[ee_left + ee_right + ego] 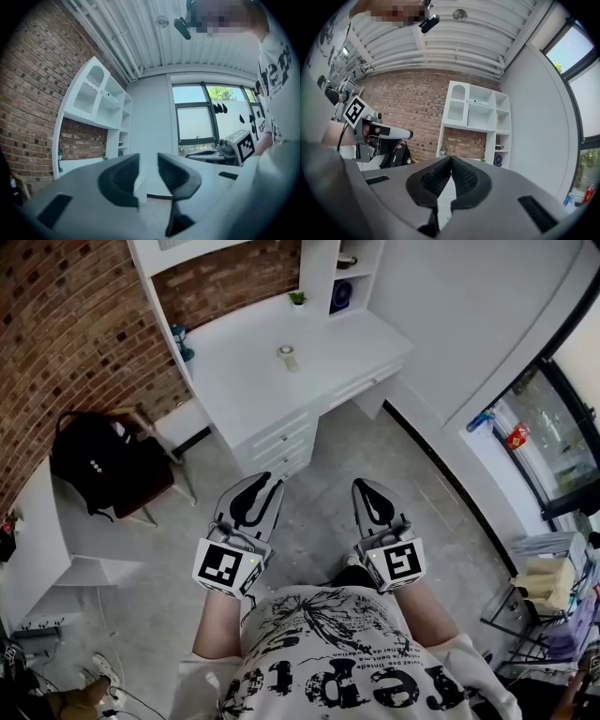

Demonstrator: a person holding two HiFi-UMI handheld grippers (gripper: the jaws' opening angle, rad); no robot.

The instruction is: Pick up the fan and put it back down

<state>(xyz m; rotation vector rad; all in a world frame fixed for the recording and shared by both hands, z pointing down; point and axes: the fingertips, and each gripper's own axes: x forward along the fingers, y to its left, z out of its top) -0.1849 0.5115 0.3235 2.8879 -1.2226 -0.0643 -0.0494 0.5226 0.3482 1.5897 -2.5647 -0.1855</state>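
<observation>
step: approach | fan (340,296) at 12 o'clock, in shelf cubby (361,277) | left claw (149,174) narrowly apart, empty | right claw (451,161) together | advice: open wide before reaching

A black backpack (91,461) is set on a chair (145,489) beside the white desk (246,371), on which a small potted plant (298,299) is placed near the brick wall (56,334).

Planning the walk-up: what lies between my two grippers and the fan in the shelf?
Head view: bare grey floor, then the white desk; the fan sits in a shelf cubby at the desk's far end.
</observation>
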